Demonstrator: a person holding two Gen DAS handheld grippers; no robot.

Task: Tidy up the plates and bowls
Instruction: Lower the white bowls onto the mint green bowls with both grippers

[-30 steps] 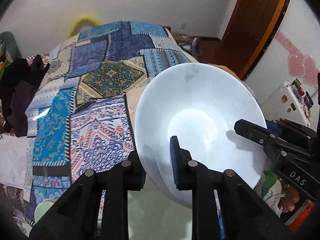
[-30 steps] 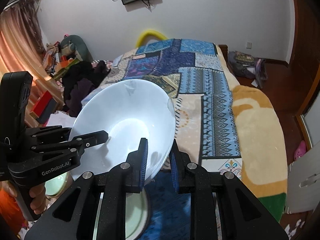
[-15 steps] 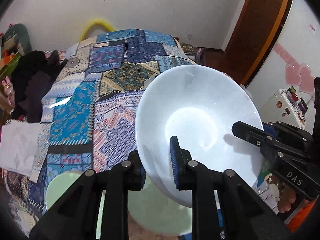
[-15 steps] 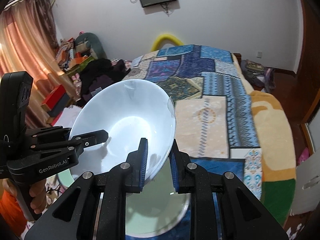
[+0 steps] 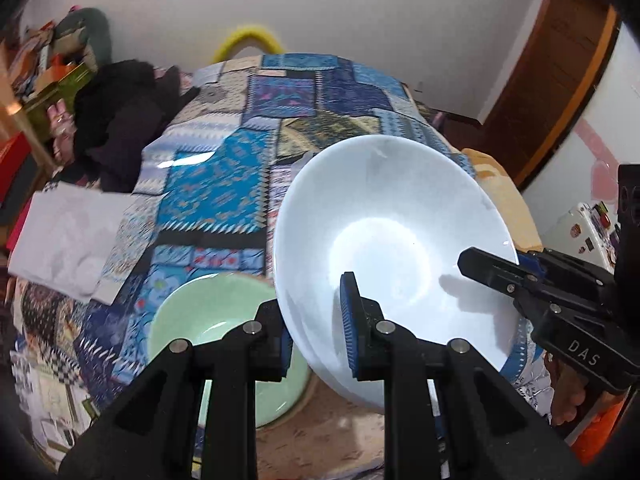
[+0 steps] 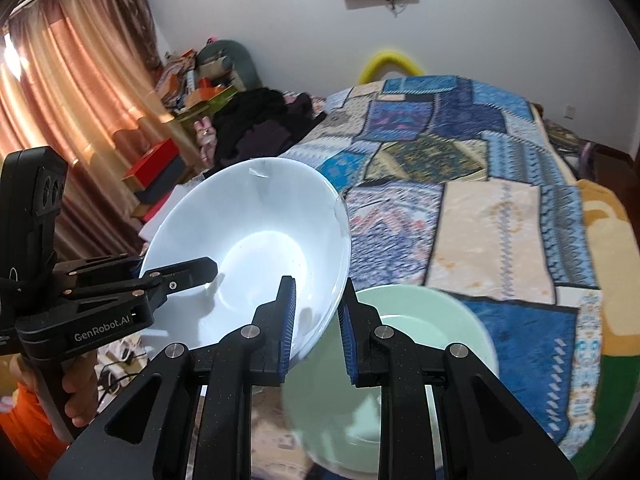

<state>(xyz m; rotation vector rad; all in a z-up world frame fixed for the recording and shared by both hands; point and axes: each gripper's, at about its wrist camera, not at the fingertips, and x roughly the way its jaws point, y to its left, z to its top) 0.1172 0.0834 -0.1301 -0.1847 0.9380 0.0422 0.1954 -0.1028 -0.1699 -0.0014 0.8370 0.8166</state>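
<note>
The patchwork bedspread [image 5: 248, 168] fills the far half of both views, with a heap of dark clothes [image 5: 120, 128] at its far left and a white folded cloth [image 5: 64, 240] on its left edge; a second ago the left wrist view showed mostly quilt and little of the room beyond, whereas the pile, the cloth and the cluttered shelf behind them now sit well inside the picture. Held above the near end of the bed, tilted with its hollow facing the cameras, is the large white bowl [image 5: 392, 248], which keeps the same place between the fingers as in the earlier pictures. Under and beside it lies the pale green plate [image 6: 424, 332], resting on the cover at the near edge; a second ago only a sliver of it showed, half a second ago more, and now most of its round face is seen, left of the bowl in the left view and right of it in the right view. The left gripper [image 5: 316, 320] is clamped across the bowl's left rim, one blue pad inside and one outside. The right gripper [image 6: 316, 320] pinches the opposite rim in the same way, its pads pressed on either side of the wall, as before.
</note>
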